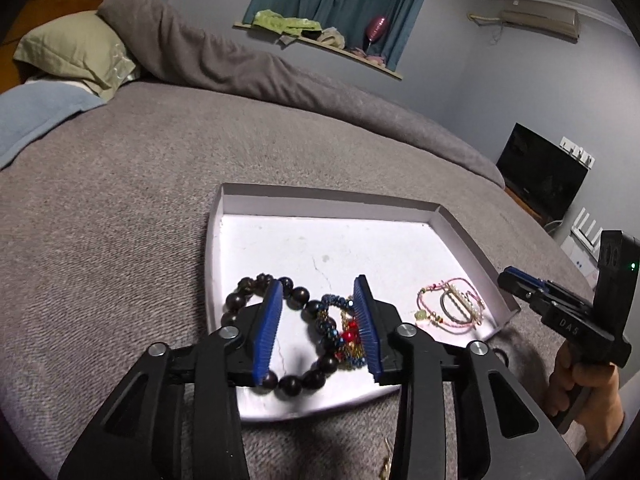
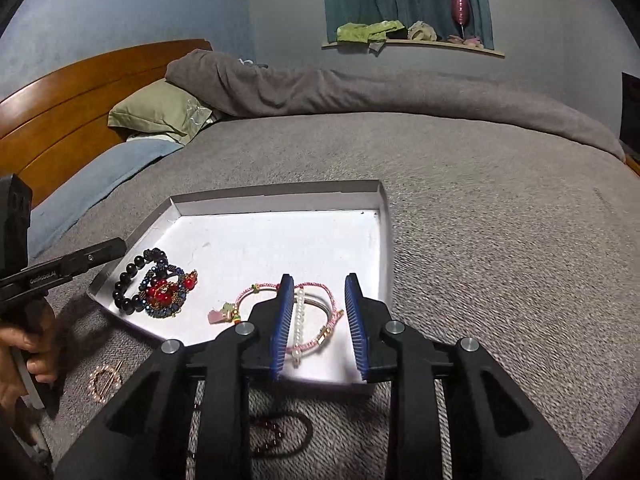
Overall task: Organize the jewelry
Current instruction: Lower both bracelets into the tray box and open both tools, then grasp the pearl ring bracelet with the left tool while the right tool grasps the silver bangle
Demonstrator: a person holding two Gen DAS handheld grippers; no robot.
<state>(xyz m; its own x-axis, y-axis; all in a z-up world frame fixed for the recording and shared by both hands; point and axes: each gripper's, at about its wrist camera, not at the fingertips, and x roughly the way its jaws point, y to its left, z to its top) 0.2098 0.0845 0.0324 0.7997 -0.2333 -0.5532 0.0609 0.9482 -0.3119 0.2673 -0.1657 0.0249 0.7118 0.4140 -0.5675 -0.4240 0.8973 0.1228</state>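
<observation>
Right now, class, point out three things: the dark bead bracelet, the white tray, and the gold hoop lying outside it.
dark bead bracelet [image 2: 125, 280], right wrist view, on its left-hand beads.
white tray [image 2: 280, 194], right wrist view, on its far wall.
gold hoop [image 2: 105, 383], right wrist view, on its ring.

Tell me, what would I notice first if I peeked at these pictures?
Probably the white tray on the grey bed, with dark beads and a red-and-blue bracelet at its left and pink bracelets at its right. Both open grippers, left and right, hover over them.
</observation>
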